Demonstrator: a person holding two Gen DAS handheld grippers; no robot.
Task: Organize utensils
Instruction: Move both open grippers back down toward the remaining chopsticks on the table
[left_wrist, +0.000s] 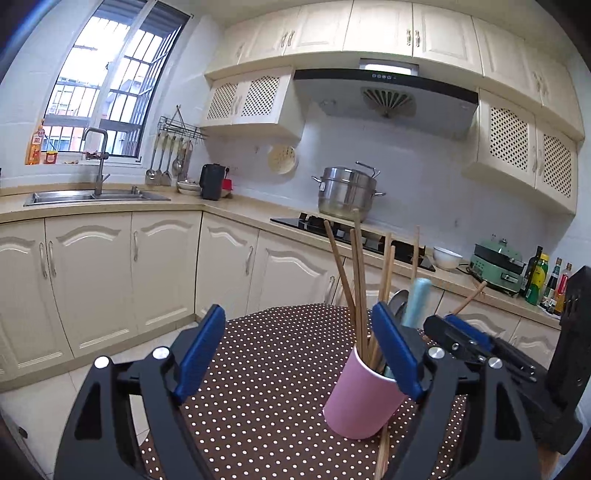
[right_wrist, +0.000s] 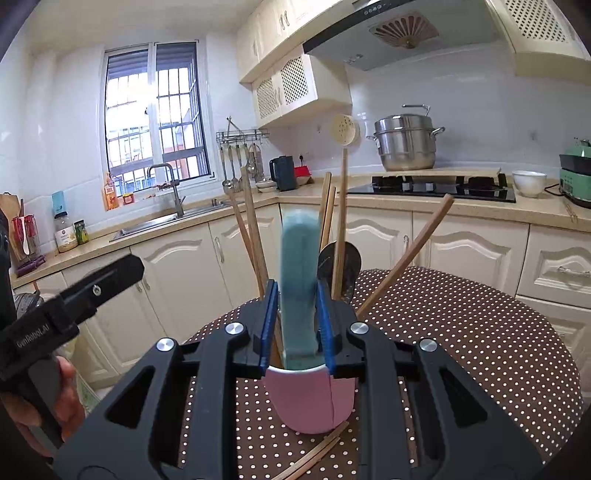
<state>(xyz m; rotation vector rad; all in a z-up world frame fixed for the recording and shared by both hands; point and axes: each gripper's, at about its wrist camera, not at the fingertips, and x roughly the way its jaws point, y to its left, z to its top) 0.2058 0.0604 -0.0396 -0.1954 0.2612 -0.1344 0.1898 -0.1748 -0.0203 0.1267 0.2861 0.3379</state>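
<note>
A pink cup (left_wrist: 360, 400) stands on the brown polka-dot table (left_wrist: 280, 369) and holds several wooden chopsticks (left_wrist: 356, 280), a metal spoon (left_wrist: 399, 301) and a teal-handled utensil (left_wrist: 417, 301). My left gripper (left_wrist: 299, 350) is open and empty, its right finger beside the cup's rim. In the right wrist view my right gripper (right_wrist: 295, 325) is shut on the teal handle (right_wrist: 299, 280), which stands in the pink cup (right_wrist: 310, 400). Loose chopsticks (right_wrist: 314, 456) lie on the table by the cup's base.
The table's far edge (left_wrist: 295, 308) faces cream kitchen cabinets (left_wrist: 110, 280). A sink (left_wrist: 92, 195), a stove with a steel pot (left_wrist: 347, 192), a bowl (left_wrist: 447, 256) and bottles (left_wrist: 546, 280) are on the counter behind.
</note>
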